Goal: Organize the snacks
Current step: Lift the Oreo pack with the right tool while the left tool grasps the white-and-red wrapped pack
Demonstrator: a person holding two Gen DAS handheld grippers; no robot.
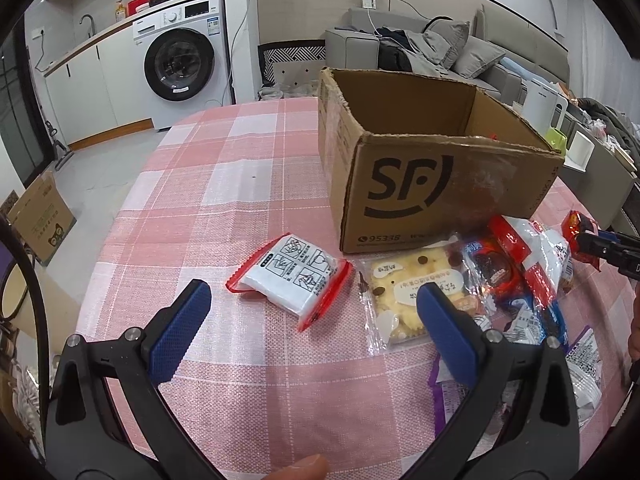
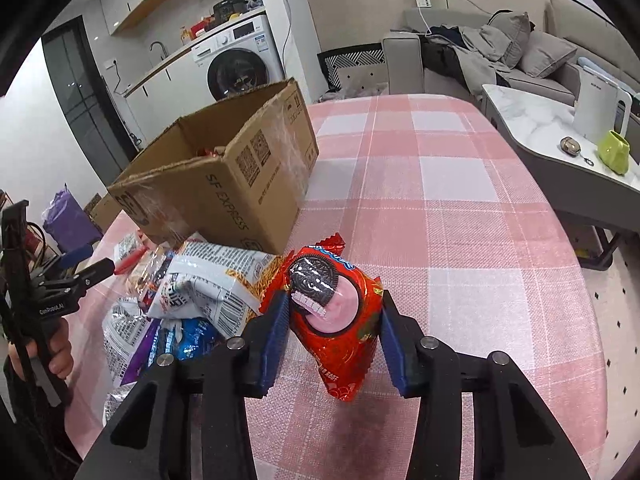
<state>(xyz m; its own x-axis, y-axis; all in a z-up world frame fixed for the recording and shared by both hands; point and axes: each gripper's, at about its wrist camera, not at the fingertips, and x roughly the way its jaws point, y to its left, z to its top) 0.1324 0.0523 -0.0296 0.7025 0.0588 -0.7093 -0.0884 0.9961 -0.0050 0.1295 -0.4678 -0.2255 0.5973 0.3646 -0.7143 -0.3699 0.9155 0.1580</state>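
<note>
An open cardboard SF box (image 1: 420, 168) stands on the pink checked tablecloth (image 1: 224, 184); it also shows in the right wrist view (image 2: 224, 184). My left gripper (image 1: 312, 300) is open and empty above the cloth, with a white and red packet (image 1: 290, 278) and a yellow cracker packet (image 1: 400, 296) ahead of its fingers. My right gripper (image 2: 334, 312) is shut on a red Oreo packet (image 2: 336, 312) and holds it above the cloth, right of the snack pile (image 2: 192, 292). That packet shows at the right edge of the left wrist view (image 1: 578, 232).
Several snack packets (image 1: 520, 276) lie in front of the box. A marble side table (image 2: 532, 128) with a white kettle (image 2: 600, 108) and a green cup (image 2: 614, 152) stands to the right. A washing machine (image 1: 184, 60) and a sofa (image 1: 440, 48) are behind.
</note>
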